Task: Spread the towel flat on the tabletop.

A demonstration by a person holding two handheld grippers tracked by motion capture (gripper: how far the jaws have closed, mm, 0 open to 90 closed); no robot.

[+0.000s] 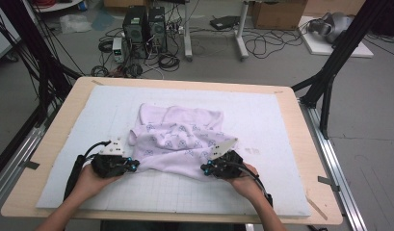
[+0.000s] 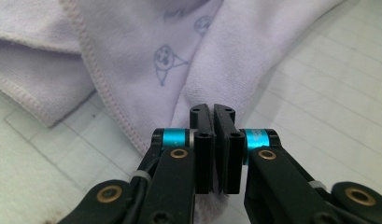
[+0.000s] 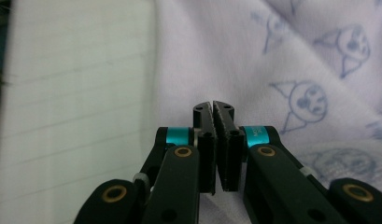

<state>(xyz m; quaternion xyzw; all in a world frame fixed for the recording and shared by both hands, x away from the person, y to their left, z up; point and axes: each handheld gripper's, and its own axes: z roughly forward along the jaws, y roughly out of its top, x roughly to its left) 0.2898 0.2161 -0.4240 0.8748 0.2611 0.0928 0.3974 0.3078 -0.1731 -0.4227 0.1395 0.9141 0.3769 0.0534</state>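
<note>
Black fingers [image 2: 231, 154], cyan bands, brass screws, grey three-cornered plates, black cables

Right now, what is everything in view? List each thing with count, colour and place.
towel: one, pale lilac with small printed faces, crumpled mid-table, near edge pinched at both ends.
foam mat: one, white with a faint grid, covering the table.
table: one, light wood.
computer towers: two, black, on the floor beyond the table among cables.
cardboard box: one, brown, far floor.
left gripper: black and blue, shut on the towel's near left edge.
right gripper: black and blue, shut on its near right edge.
</note>
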